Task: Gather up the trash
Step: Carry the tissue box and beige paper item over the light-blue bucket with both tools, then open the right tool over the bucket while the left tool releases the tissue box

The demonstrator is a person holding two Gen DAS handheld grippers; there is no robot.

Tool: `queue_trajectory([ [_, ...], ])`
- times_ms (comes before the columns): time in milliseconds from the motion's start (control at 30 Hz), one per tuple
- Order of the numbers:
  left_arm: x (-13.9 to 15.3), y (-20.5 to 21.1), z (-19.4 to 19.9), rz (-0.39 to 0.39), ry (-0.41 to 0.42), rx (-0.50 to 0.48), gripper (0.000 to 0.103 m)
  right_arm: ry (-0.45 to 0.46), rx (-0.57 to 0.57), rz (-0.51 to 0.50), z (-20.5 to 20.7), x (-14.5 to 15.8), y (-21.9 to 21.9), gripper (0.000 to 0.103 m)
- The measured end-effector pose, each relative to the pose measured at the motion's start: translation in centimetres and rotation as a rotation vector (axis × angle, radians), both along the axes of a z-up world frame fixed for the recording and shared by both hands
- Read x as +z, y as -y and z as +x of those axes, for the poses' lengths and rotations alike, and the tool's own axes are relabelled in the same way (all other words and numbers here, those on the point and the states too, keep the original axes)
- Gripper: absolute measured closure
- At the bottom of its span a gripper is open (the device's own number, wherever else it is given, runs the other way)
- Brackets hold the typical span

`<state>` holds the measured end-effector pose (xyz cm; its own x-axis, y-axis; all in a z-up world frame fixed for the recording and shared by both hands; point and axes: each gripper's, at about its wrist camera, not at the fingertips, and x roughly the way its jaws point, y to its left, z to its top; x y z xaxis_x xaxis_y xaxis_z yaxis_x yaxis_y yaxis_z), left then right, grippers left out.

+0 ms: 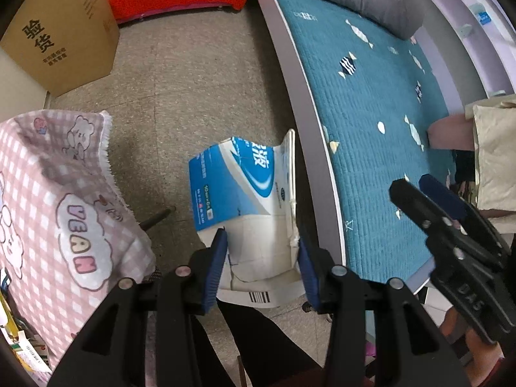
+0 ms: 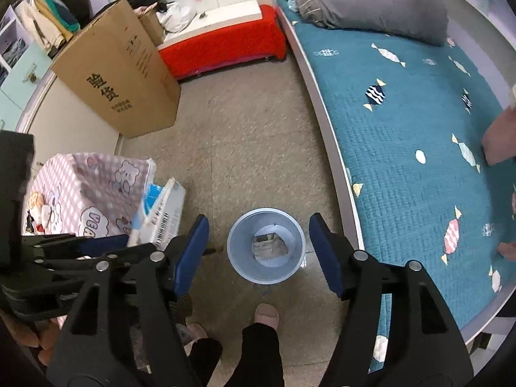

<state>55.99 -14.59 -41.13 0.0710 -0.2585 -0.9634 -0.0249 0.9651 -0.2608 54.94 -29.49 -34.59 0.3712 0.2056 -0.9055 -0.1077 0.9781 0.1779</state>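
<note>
My left gripper (image 1: 262, 258) is shut on a crumpled blue and white carton (image 1: 245, 193), holding it in the air above the floor beside the bed. The carton also shows in the right wrist view (image 2: 161, 209), at the left, with a barcode on it. My right gripper (image 2: 258, 251) is open and empty, high above a round blue bin (image 2: 237, 251) on the floor. Some crumpled paper (image 2: 269, 245) lies at the bin's bottom. The right gripper shows in the left wrist view (image 1: 429, 193) at the right, over the bed.
A bed with a teal quilt (image 2: 403, 129) and a grey pillow (image 2: 371, 3) runs along the right. A pink checked cloth (image 1: 54, 200) covers something at the left. A tall cardboard box (image 2: 119, 74) and a red-covered bench (image 2: 222, 45) stand further back. My feet (image 2: 266, 316) are below the bin.
</note>
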Motion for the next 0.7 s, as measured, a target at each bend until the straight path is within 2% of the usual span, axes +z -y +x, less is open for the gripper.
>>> queue_trajectory([
  [300,1.1,2.7,0.6,-0.017,0.026,-0.056,0.056,0.067,-0.095,0.011,-1.0,2.1,2.6,0.037],
  [333,1.3,2.9,0.7,-0.02,0.031,-0.057,0.053,0.071,-0.105,0.016,-1.1,2.3,2.8,0.036],
  [433,2.0,3.4,0.7,-0.05,0.043,-0.059,0.03,0.084,-0.131,0.021,-1.4,2.8,3.4,0.036],
  [467,2.2,3.4,0.7,-0.05,0.051,-0.053,0.028,0.086,-0.138,0.021,-1.6,2.9,3.6,0.035],
  [700,4.1,2.4,-0.6,-0.059,0.09,-0.014,0.027,0.081,-0.128,0.023,-2.7,3.2,3.0,0.035],
])
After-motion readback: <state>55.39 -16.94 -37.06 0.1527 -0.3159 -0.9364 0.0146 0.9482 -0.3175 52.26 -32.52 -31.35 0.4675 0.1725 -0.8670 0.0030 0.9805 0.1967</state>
